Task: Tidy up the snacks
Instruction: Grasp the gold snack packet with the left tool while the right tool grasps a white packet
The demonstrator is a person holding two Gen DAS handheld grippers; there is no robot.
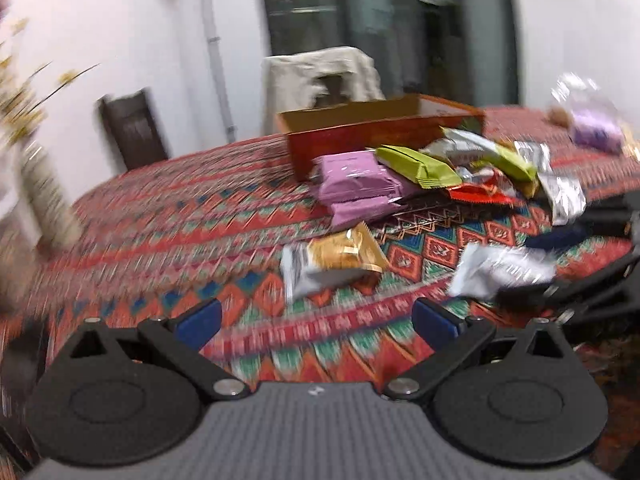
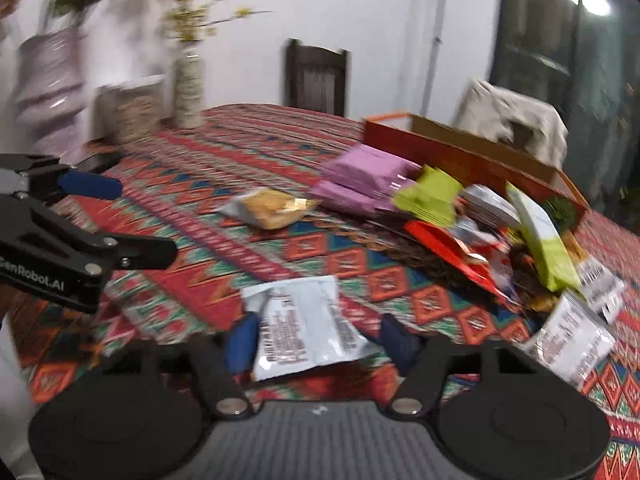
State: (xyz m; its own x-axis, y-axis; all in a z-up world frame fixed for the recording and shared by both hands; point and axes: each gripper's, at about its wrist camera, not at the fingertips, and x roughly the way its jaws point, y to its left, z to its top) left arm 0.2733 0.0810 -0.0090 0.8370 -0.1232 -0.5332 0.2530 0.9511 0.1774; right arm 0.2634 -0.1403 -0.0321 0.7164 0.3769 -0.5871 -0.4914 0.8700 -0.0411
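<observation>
Between the right gripper's (image 2: 314,338) closing-in blue pads lies the white snack packet (image 2: 304,328), long axis pointing away (contact unclear); the left gripper (image 1: 316,320) stands spread, empty.

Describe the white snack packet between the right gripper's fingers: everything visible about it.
The white snack packet is a flat, glossy foil-like pouch, white to pale grey, with blurred dark print and a crimped top edge. It lies tilted between the blue pads of the right gripper, which flank its lower sides; blur hides whether they press it. In the left wrist view it appears lifted slightly off the patterned tablecloth, apart from the snack pile by the red box.
</observation>
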